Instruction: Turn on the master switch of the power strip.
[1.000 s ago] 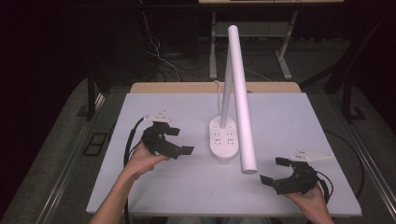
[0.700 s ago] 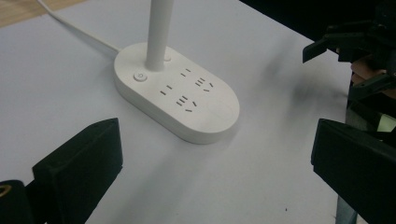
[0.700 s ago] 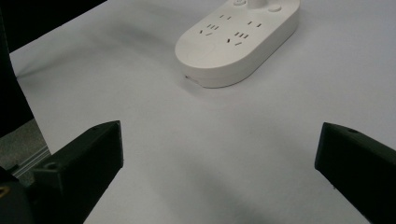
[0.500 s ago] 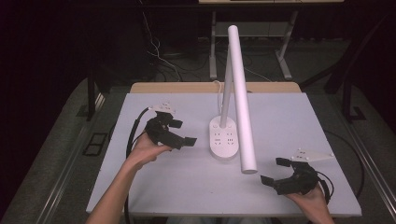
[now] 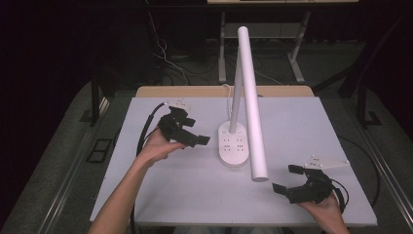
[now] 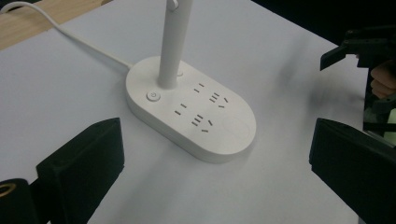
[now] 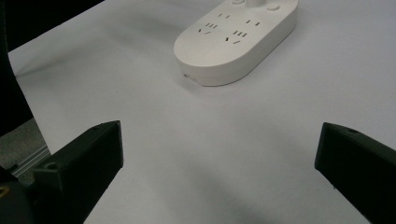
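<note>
A white desk lamp stands mid-table on an oval base (image 5: 233,145) with sockets on top. Its thin stem (image 5: 237,83) rises from the base, and a long white tube head (image 5: 252,107) slants down toward the front. My left gripper (image 5: 196,131) hovers just left of the base, open and empty. The left gripper view has the base (image 6: 191,112) and its round button (image 6: 153,95) between the wide-apart jaws of that gripper (image 6: 217,140). My right gripper (image 5: 285,179) is open near the front right, below the tube's tip. Its view looks over bare table toward the base (image 7: 238,37).
The white table (image 5: 146,195) has a wooden strip (image 5: 195,91) along its back edge. The lamp's white cable (image 6: 70,39) runs from the base toward that edge. The other gripper (image 6: 364,46) appears far off in the left gripper view. Dark floor surrounds the table.
My left gripper has moved right and a little away from me, closing in on the lamp base. The right gripper has stayed almost still.
</note>
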`<state>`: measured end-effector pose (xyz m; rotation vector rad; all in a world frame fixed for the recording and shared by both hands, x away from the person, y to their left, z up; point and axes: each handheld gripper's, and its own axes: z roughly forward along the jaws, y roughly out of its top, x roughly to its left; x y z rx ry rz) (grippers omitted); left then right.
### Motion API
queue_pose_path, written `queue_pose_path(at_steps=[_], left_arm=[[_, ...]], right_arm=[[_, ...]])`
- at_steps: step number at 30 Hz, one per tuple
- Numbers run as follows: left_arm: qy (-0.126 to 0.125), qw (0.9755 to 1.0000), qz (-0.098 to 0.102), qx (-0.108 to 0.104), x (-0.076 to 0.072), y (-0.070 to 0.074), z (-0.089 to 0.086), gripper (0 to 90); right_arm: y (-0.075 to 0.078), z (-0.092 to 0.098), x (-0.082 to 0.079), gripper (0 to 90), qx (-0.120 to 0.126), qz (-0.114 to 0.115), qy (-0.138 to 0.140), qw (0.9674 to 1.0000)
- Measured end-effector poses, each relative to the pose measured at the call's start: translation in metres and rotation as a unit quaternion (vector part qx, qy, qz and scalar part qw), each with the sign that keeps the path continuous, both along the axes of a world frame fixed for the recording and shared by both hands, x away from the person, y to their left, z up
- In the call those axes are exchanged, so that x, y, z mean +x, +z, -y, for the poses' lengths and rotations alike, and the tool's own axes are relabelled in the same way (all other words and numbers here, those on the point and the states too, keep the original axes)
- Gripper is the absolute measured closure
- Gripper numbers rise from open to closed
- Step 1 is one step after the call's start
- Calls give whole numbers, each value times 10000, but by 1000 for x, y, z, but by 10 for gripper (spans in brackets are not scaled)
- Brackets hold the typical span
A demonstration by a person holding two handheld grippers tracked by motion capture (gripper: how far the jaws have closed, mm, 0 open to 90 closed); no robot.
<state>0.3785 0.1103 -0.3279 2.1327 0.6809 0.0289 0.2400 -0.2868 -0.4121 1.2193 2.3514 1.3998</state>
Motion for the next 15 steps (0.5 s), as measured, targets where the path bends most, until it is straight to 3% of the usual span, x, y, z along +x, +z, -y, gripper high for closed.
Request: queue_pose_path(at_steps=[15], left_arm=[[-92,9999,69,129,20,2,15,31]], right_arm=[[0,1,-1,5,-37,3,6,10000]])
